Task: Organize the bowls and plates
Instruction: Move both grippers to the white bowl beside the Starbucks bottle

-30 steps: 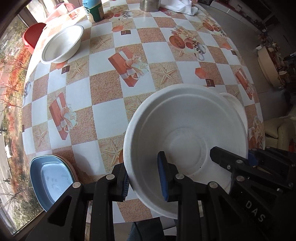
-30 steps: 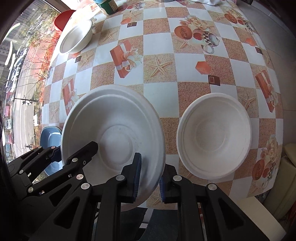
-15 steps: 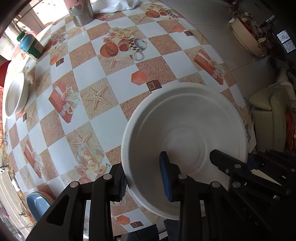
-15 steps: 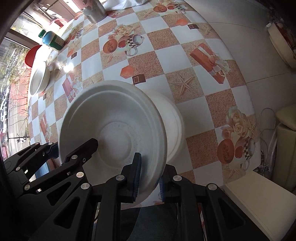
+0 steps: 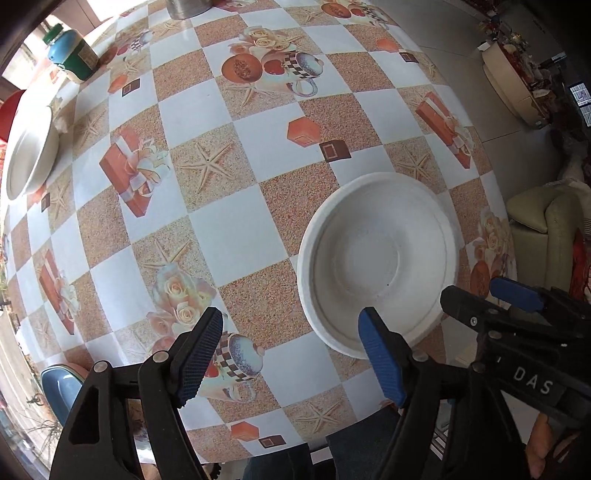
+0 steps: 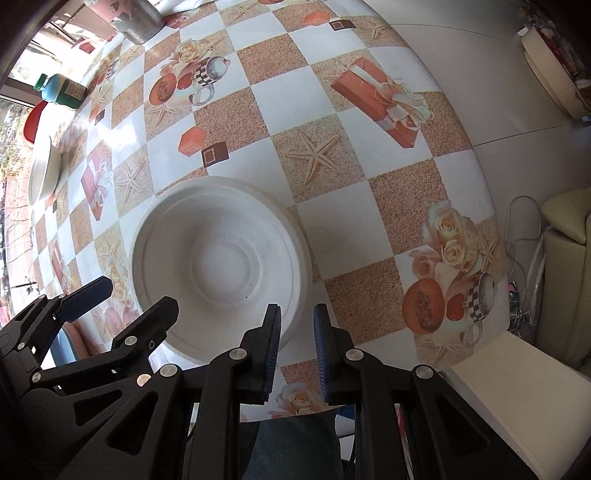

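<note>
Two white bowls sit nested as one stack (image 5: 376, 258) on the patterned tablecloth near the table's front right edge; the stack also shows in the right wrist view (image 6: 221, 262). My left gripper (image 5: 291, 358) is open and empty, just in front of the stack's left side. My right gripper (image 6: 295, 347) is open with a narrow gap, empty, by the stack's near right rim. Another white bowl (image 5: 27, 162) sits at the far left edge and shows in the right wrist view (image 6: 44, 173).
A teal jar (image 5: 72, 61) and a metal cup (image 6: 138, 18) stand at the far side. A blue plate (image 5: 61, 384) lies at the near left edge. A red chair (image 6: 33, 118) is beyond the table. A sofa (image 5: 550, 229) stands at the right.
The bowl both grippers held now rests inside the other white bowl. The left gripper opened wide and drew back. The right gripper let go of the rim.
</note>
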Demonstrator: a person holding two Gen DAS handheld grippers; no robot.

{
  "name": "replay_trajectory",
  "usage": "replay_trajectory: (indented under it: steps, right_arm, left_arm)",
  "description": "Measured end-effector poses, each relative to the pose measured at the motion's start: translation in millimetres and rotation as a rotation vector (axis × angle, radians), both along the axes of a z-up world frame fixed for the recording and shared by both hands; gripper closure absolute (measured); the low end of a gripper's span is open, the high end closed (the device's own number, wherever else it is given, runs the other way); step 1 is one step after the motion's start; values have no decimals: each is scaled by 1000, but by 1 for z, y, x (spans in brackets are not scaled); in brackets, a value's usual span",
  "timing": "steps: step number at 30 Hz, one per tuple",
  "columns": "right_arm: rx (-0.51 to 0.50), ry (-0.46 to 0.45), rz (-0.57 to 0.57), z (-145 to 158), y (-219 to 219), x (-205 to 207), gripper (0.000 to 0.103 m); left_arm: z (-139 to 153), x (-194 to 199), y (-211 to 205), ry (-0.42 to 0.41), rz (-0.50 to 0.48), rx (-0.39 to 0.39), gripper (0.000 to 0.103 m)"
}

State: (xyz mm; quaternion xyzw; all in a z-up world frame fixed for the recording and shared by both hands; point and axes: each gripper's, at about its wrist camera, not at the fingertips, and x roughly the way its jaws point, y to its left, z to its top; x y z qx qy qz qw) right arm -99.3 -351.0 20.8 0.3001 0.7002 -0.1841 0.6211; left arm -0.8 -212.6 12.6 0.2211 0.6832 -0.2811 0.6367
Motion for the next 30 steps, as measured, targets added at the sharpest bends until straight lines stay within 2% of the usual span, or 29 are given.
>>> replay_trajectory:
  steps: [1, 2, 8, 12, 23, 30]
  right_arm:
    - [-8, 3, -6, 0, -1, -2, 38]
    - [-23, 2, -9, 2, -2, -4, 25]
    - [-29, 2, -61, 10, -7, -18, 24]
    - [-46, 7, -73, 18, -3, -17, 24]
    - [-74, -81, 48, 50, 54, 27, 24]
    - [-51, -92, 108, 49, 97, 39, 24]
  left_arm:
    - [1, 2, 8, 4, 19, -2, 23]
    - [2, 3, 17, 9, 41, -2, 23]
    - [6, -1, 59, 16, 136, -6, 23]
    - [12, -4, 75, 19, 152, -18, 23]
    - [49, 2, 116, -53, 191, -92, 23]
    - [57, 8, 151, -72, 239, -111, 23]
